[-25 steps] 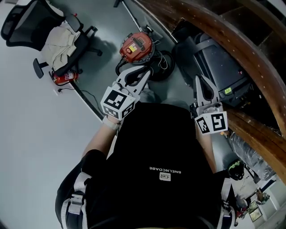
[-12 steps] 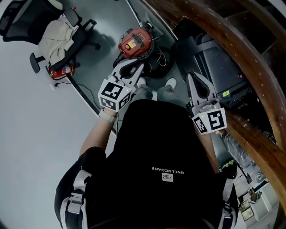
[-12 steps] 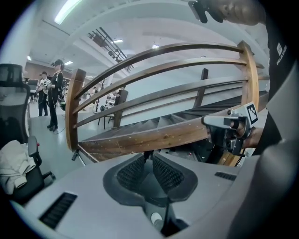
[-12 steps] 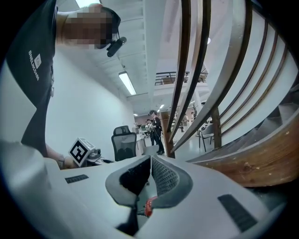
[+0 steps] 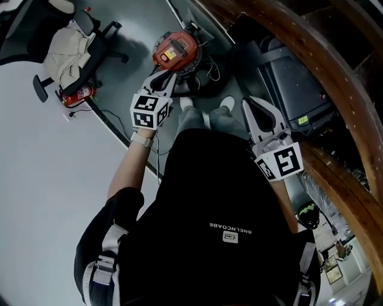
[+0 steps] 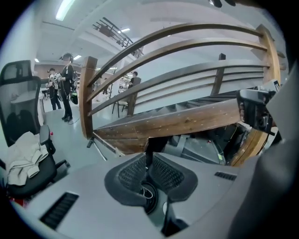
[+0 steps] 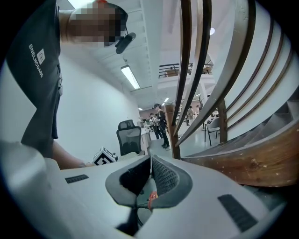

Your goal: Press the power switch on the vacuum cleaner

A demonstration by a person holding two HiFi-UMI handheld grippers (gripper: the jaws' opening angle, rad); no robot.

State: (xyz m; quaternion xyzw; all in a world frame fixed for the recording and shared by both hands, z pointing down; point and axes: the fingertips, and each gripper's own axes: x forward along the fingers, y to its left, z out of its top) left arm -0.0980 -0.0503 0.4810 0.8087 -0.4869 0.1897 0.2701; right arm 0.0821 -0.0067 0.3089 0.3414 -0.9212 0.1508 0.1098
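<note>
Floor (image 5: 42, 155) pale grey, smooth. Left of left gripper (image 5: 167, 79) fingertips: 1 black office chair (image 5: 90, 45), pale cloth (image 5: 63, 51) heaped on seat, red fire extinguisher (image 5: 78, 94) on floor by chair base. Right of right gripper (image 5: 251, 106) fingertips: curved wooden staircase (image 5: 311, 57), dark machine (image 5: 296, 89) beneath it. Far beyond fingertips: white wall (image 7: 88, 112), ceiling strip light (image 6: 64, 8), people (image 6: 68, 88) standing in open hall.

Grey floor (image 5: 48, 179) carries vacuum cleaner (image 5: 175, 51), office chair (image 5: 94, 52) — and extinguisher (image 5: 76, 94).
</note>
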